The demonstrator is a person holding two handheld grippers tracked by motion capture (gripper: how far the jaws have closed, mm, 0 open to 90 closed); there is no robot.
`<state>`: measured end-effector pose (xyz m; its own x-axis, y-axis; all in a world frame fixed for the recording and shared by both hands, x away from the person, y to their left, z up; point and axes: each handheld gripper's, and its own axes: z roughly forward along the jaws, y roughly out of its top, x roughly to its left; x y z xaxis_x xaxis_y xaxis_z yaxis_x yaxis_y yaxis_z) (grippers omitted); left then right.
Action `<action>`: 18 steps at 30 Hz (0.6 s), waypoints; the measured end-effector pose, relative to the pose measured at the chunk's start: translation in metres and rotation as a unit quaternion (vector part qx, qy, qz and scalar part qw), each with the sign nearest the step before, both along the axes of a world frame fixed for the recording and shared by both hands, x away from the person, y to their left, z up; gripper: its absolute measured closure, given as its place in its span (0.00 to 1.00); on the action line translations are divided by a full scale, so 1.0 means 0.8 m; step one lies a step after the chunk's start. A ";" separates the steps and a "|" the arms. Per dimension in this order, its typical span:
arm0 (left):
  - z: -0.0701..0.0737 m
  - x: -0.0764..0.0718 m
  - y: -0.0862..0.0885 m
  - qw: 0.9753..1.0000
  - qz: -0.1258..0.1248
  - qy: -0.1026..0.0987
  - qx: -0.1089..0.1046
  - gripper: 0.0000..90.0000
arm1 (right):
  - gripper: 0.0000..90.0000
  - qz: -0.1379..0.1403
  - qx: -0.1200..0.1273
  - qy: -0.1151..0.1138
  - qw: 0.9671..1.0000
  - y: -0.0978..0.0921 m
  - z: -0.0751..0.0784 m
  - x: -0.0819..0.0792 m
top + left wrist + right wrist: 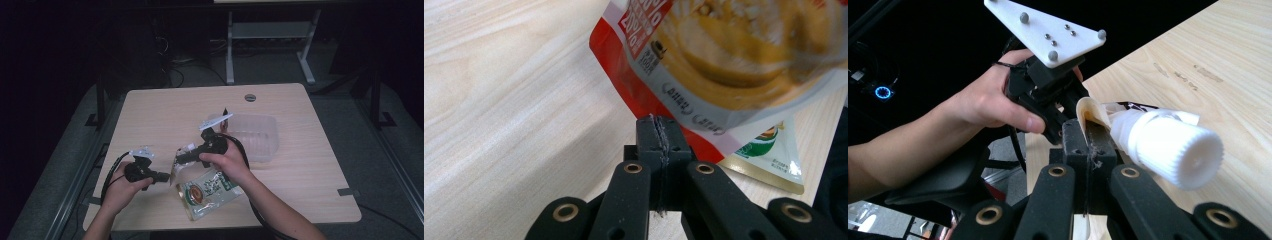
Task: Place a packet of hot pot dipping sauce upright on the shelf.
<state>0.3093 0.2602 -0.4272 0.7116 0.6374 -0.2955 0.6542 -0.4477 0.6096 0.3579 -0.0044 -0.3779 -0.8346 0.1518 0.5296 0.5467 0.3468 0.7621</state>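
A spouted pouch [174, 166] with red and yellow print hangs above the table [165, 115], stretched between both grippers. My left gripper [658, 131] is shut on the pouch's [724, 55] lower sealed edge. My right gripper [1087, 134] is shut on the pouch's top [1091, 111], right beside its white ribbed screw cap [1173, 148]. In the high view the left gripper [167, 176] points right and the right gripper [179, 156] points left, close together near the table's front middle.
A second pouch [207, 192], green and white, lies flat on the table under my right hand; its corner [771, 152] shows beneath the held one. A clear plastic tub [256, 135] stands behind the right gripper. A cable grommet [250, 97] sits at the far edge.
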 end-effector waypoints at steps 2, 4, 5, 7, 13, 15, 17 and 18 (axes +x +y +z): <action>0.001 -0.001 0.001 1.000 0.002 -0.002 -0.002 1.00 | 1.00 0.000 0.000 -0.004 1.000 -0.006 0.002 -0.001; 0.000 0.000 0.002 1.000 0.001 -0.005 -0.002 1.00 | 1.00 -0.003 0.001 -0.003 1.000 -0.014 0.004 -0.003; 0.001 -0.001 0.003 1.000 0.003 -0.002 -0.002 1.00 | 1.00 -0.004 0.002 -0.005 1.000 -0.018 0.005 -0.003; 0.000 0.000 0.004 1.000 0.004 -0.004 -0.002 1.00 | 1.00 -0.002 0.002 -0.008 1.000 -0.026 0.007 -0.005; -0.002 0.001 0.009 1.000 0.008 -0.001 0.002 1.00 | 1.00 -0.002 0.000 -0.013 1.000 -0.051 0.015 -0.014; -0.003 0.001 0.011 1.000 0.010 -0.001 0.002 1.00 | 1.00 -0.002 0.003 -0.014 1.000 -0.061 0.018 -0.018; -0.003 0.001 0.013 1.000 0.013 -0.001 0.002 1.00 | 1.00 -0.003 0.004 -0.016 1.000 -0.070 0.020 -0.021; -0.002 0.001 0.014 1.000 0.013 0.001 0.004 0.99 | 1.00 -0.004 0.006 -0.016 1.000 -0.075 0.020 -0.023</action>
